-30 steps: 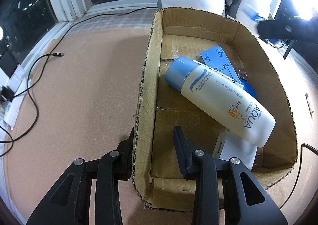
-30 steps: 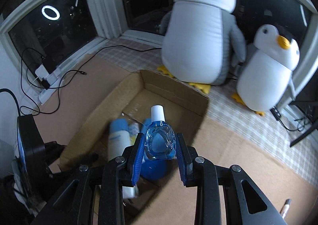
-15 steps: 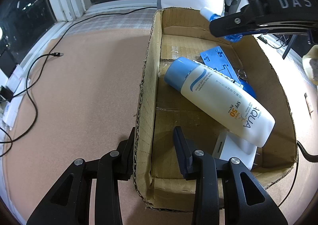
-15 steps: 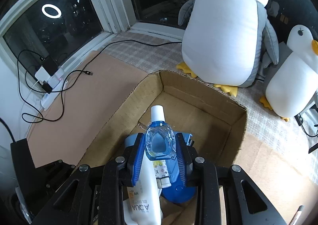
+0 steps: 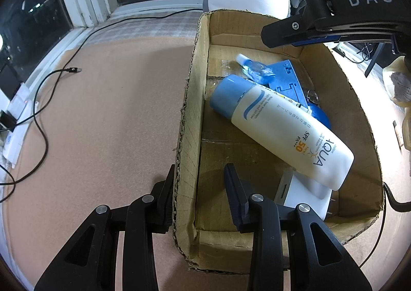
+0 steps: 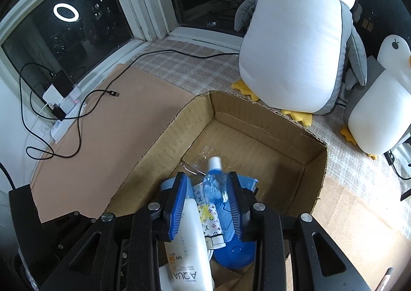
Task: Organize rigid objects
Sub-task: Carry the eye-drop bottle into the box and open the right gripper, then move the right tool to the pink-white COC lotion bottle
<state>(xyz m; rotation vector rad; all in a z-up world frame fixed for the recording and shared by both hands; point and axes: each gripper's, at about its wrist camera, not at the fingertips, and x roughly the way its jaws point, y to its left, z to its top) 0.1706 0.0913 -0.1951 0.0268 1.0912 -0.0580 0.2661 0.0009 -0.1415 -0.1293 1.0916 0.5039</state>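
Small clear-blue bottle (image 5: 255, 70) with a white cap lies in the upper middle of the left wrist view, inside the cardboard box (image 5: 190, 111), on a flat blue plastic piece (image 5: 290, 77) and just above the blue cap of the sunscreen bottle (image 5: 282, 126). The sunscreen bottle lies diagonally across the box, its lower end over a white charger (image 5: 305, 193) at lower right. The left tool (image 5: 199, 180) at the bottom of the frame is clamped on the box's left wall, one finger outside and one inside. The right tool's black arm crosses the upper right corner, above the box. A black cable (image 5: 41, 101) trails over the brown surface (image 5: 102, 111) on the left.

In the right wrist view, the small bottle (image 6: 214, 183) appears at lower centre, blurred and tilted, cap up, between the blue pads of the right tool (image 6: 206, 196). The jaws are opening and the pads no longer press on it. Below it lie the sunscreen bottle (image 6: 190, 247), a patterned tube (image 6: 208, 216) and a round blue object (image 6: 236, 252). Two plush penguins (image 6: 295, 41) stand behind the box (image 6: 257, 131) at upper right; a power strip (image 6: 64, 101) sits at left.
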